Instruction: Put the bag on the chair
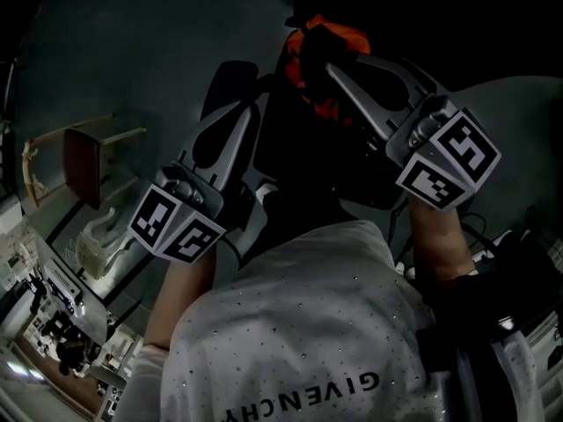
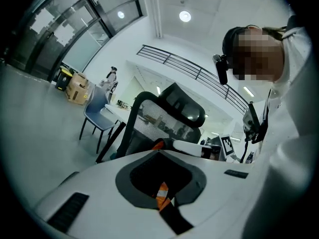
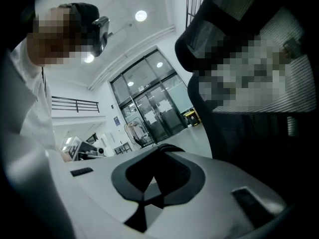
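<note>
The bag (image 1: 310,148) is black with an orange top and hangs in front of me between both grippers. My left gripper (image 1: 257,104) is shut on an orange and black strap (image 2: 162,197) of the bag. My right gripper (image 1: 339,67) is shut on a black strap (image 3: 143,209). The black mesh office chair (image 2: 168,114) stands just beyond the bag in the left gripper view. In the right gripper view its back (image 3: 234,133) fills the right side, close by. Most of the bag's body is lost in the dark in the head view.
A blue chair (image 2: 97,111) at a table and cardboard boxes (image 2: 76,87) stand far off to the left. A wooden chair (image 1: 84,161) is on the floor at my left. Glass doors (image 3: 154,114) lie behind. A railing (image 2: 199,73) runs above.
</note>
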### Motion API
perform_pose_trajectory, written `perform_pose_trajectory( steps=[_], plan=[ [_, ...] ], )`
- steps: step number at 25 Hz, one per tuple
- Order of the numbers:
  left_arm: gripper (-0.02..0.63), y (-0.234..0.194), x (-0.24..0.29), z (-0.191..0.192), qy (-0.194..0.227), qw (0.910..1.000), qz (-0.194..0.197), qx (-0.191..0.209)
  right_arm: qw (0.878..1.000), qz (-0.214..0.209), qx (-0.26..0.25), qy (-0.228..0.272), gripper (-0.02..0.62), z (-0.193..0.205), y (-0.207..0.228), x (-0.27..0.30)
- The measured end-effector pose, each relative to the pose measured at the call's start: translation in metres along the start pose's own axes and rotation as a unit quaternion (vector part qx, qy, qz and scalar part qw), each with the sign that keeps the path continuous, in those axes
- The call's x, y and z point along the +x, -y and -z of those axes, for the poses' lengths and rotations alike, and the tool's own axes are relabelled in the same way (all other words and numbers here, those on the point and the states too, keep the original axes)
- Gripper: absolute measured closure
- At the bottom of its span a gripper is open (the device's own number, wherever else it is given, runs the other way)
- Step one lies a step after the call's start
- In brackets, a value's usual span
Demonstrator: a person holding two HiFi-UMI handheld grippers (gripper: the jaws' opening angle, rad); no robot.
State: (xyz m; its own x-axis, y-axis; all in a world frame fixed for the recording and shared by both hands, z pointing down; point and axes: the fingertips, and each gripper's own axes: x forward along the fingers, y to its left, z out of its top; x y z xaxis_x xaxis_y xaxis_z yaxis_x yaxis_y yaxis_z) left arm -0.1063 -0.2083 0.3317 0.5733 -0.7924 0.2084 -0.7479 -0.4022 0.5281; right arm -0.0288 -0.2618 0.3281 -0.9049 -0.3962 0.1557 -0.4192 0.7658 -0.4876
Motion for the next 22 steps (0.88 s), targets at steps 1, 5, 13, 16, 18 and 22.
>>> perform_pose_trajectory(
  steps=[1, 5, 13, 16, 18, 22],
  plan=[
    [0.598, -0.001, 0.001, 0.002, -0.002, 1.0, 0.001, -0.004, 1.0, 0.004, 0.006, -0.001, 0.571, 0.004, 0.005, 0.001],
    [0.598, -0.006, 0.01, 0.007, -0.006, 0.9997, 0.011, -0.023, 0.999, 0.016, 0.031, -0.009, 0.571, 0.016, 0.026, 0.004],
    [0.598, -0.019, 0.03, 0.034, -0.076, 0.997, -0.005, 0.011, 0.996, 0.057, 0.063, -0.025, 0.569, 0.048, 0.068, -0.002],
    [0.598, -0.026, 0.031, 0.039, -0.078, 0.9969, -0.013, 0.001, 0.994, 0.071, 0.066, -0.043, 0.568, 0.067, 0.076, 0.0],
    [0.598, -0.03, 0.032, 0.045, -0.086, 0.9961, -0.021, 0.0, 0.993, 0.082, 0.058, -0.062, 0.568, 0.082, 0.081, 0.0],
    [0.598, -0.031, 0.035, 0.058, -0.109, 0.9938, -0.023, -0.003, 0.99, 0.098, 0.046, -0.095, 0.568, 0.103, 0.09, -0.002]
  ],
)
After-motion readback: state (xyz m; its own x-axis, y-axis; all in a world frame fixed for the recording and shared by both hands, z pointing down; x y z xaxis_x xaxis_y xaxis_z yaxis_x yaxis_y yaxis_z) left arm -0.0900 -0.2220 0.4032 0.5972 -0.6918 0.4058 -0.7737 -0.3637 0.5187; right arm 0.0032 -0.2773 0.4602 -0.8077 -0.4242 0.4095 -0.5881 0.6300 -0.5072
